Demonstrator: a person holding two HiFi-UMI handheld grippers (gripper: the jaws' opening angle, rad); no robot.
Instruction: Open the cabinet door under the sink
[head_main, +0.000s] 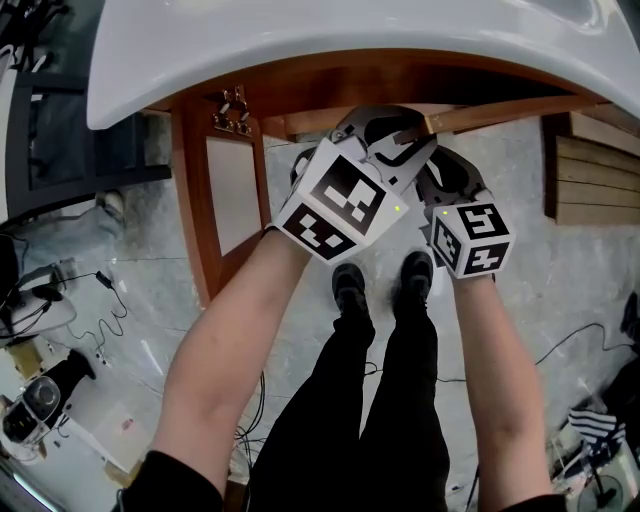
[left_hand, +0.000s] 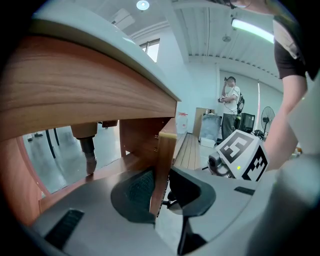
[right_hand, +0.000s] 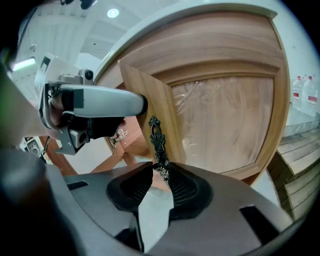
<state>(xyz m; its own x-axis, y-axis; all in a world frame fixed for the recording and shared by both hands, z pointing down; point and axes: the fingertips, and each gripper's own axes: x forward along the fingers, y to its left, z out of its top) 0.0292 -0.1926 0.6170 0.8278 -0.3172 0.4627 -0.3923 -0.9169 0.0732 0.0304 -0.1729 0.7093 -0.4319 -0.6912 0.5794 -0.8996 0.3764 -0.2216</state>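
Wooden cabinet door (right_hand: 220, 115), centre frame under the white sink (head_main: 300, 40), stands part-open. Left gripper (left_hand: 161, 189) appears clamped on its free edge; right gripper (right_hand: 156, 187), jaws apart, sits loose around the ornate handle (right_hand: 157, 137). Further swing remains.

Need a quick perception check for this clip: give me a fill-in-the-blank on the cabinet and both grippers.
1. The left gripper has the wooden edge of the cabinet ___ between its jaws.
2. The lower end of the dark ornate ___ stands between the jaws of the right gripper.
3. The cabinet stands under a white ___.

Missing words: door; handle; sink.
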